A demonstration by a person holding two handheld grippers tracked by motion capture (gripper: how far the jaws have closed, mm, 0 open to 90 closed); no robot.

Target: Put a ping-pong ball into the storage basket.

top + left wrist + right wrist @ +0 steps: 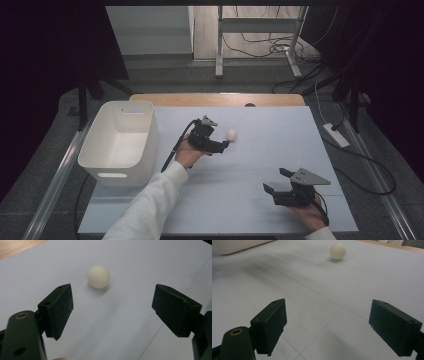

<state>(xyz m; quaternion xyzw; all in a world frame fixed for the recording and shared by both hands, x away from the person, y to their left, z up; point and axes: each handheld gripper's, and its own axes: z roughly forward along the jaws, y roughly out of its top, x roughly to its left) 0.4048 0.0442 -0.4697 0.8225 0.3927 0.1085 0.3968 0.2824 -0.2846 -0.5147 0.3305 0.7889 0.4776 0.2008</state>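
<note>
Ball: one small cream-white ball (pixel 231 134) rests on the pale worktop (pixel 260 165), near its middle and toward the far side, touching nothing.
Left gripper: the left gripper (pixel 223 145) sits just left of the ball, its jaws spread wide and empty; in the left gripper view the ball (pixel 98 276) lies just beyond the open jaws, slightly left of centre.
Right gripper: the right gripper (pixel 275 182) hovers low over the near right part of the worktop, well apart from the ball, jaws wide with nothing between them; its own view shows the ball (pixel 338 251) far ahead.
Container: one white bin (pixel 118 141) with handle slots stands on the left edge of the worktop; what shows of its inside is bare.
Count: one ball, one bin, two grippers.
Edges: a wooden strip (pixel 220 99) runs along the far edge; the bin overhangs the left border.
Open room: bare sheet lies between the bin and the left hand, and between the two grippers.
</note>
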